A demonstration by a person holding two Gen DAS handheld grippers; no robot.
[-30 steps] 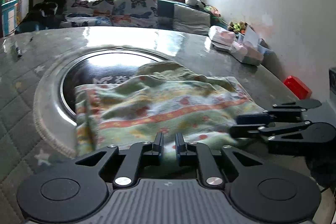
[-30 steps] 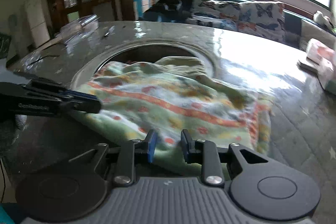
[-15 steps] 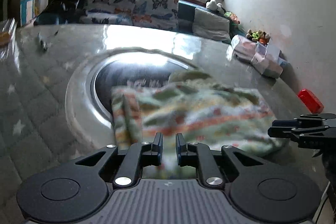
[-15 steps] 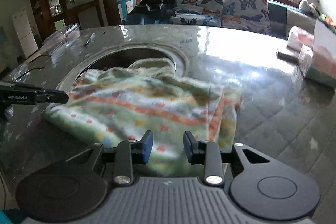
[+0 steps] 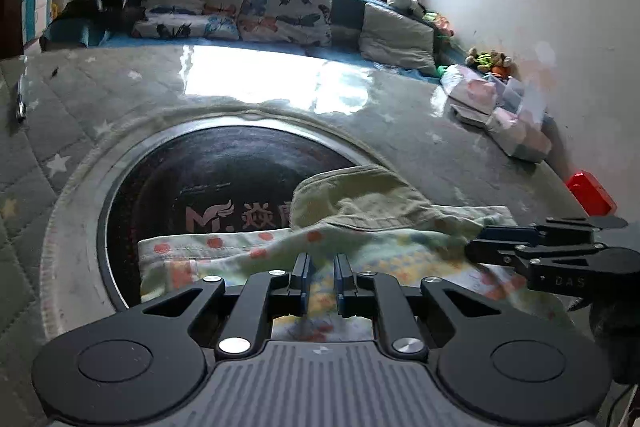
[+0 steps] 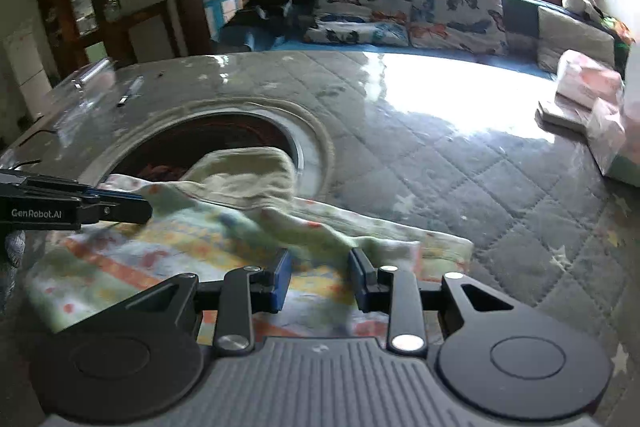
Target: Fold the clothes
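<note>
We observe a printed garment (image 5: 360,255) with a plain green hood (image 5: 352,199) lying on the table (image 5: 420,147), partly over the round inset plate (image 5: 208,187) at the table's centre and reaching toward the near edge. The hood lies on top of the garment's far side, its rim overlapping the inset plate. The garment's fabric is pale green with orange bands and red dots (the print is blurred near the cameras).

The left gripper (image 5: 319,273) is over the near portion of the garment. Its jaws stand with a narrow gap between them, and fabric shows in that gap; we cannot tell whether the pads press on it.

The right gripper (image 6: 320,277) is over the garment's near right portion. Its jaws have just been closing, and a raised ridge of fabric runs into the space between them. We cannot tell whether the pads bear on this ridge, as it is blurred.

In the left wrist view the right gripper appears at the right side, its fingers (image 5: 504,247) over the garment's right edge. In the right wrist view the left gripper appears at the left side, its tip just beside the hood.

At the table's far right edge lie some pale packages (image 5: 500,115), and a red object (image 5: 590,193) sits nearer along that edge.
</note>
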